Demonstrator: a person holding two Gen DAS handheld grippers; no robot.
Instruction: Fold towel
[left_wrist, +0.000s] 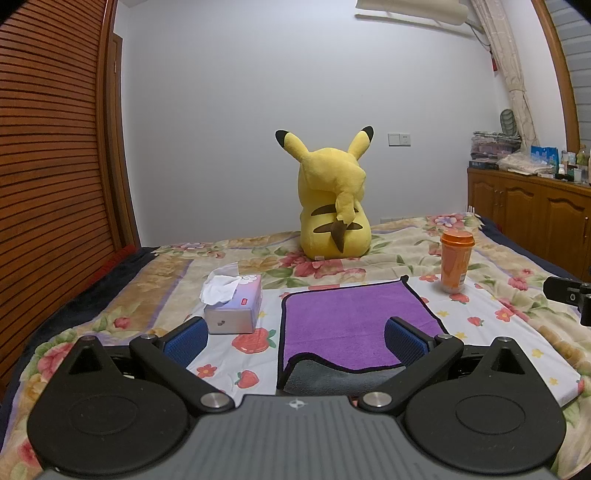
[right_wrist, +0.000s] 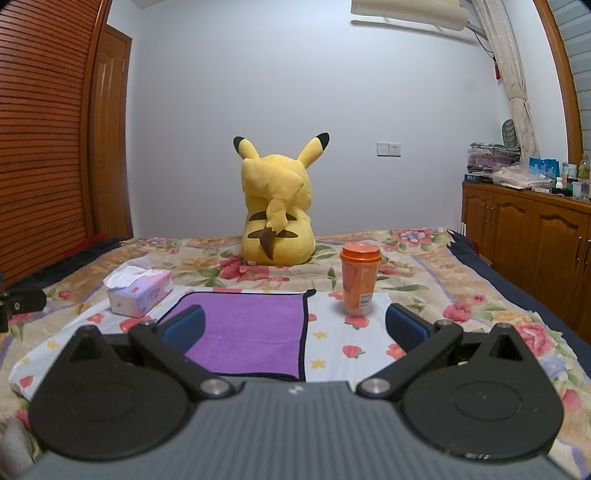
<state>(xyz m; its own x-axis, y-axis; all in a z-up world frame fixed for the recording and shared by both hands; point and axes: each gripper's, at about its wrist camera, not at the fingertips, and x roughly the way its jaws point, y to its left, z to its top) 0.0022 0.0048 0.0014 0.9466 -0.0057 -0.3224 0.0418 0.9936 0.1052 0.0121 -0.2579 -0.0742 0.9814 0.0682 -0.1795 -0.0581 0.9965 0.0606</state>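
Purple towel (left_wrist: 343, 317) with black trim, flat on the white strawberry-print sheet (left_wrist: 221, 365) spread over the floral bedspread (left_wrist: 406, 254) of the bed. Near left corner turned back, grey underside (left_wrist: 332, 380) exposed in the left wrist view. In the right wrist view, same towel (right_wrist: 251, 332) seen with its right edge running straight toward the camera.

Left gripper (left_wrist: 293, 334) above the towel's near edge, fingers spread wide and holding nothing: left blue pad (left_wrist: 186, 338) over the sheet just beside the tissue box, right blue pad (left_wrist: 406, 341) over the purple cloth. Contact with the cloth not clear.

Right gripper (right_wrist: 293, 328) likewise wide open and empty, left pad (right_wrist: 184, 326) over the towel, right pad (right_wrist: 406, 326) over the bare sheet near the cup. Black part of the right gripper also visible at the right edge of the left wrist view, well apart from the towel.

Tissue box (left_wrist: 236, 306) just left of the towel, white tissue sticking up from its top. Orange lidded cup (left_wrist: 456, 260) upright beyond the towel's far right corner, close to it. Yellow plush toy (left_wrist: 334, 203) seated farther back on the bedspread, back to the cameras, facing the white wall. Wooden cabinet (right_wrist: 524, 236) along the right side of the room, cluttered on top.
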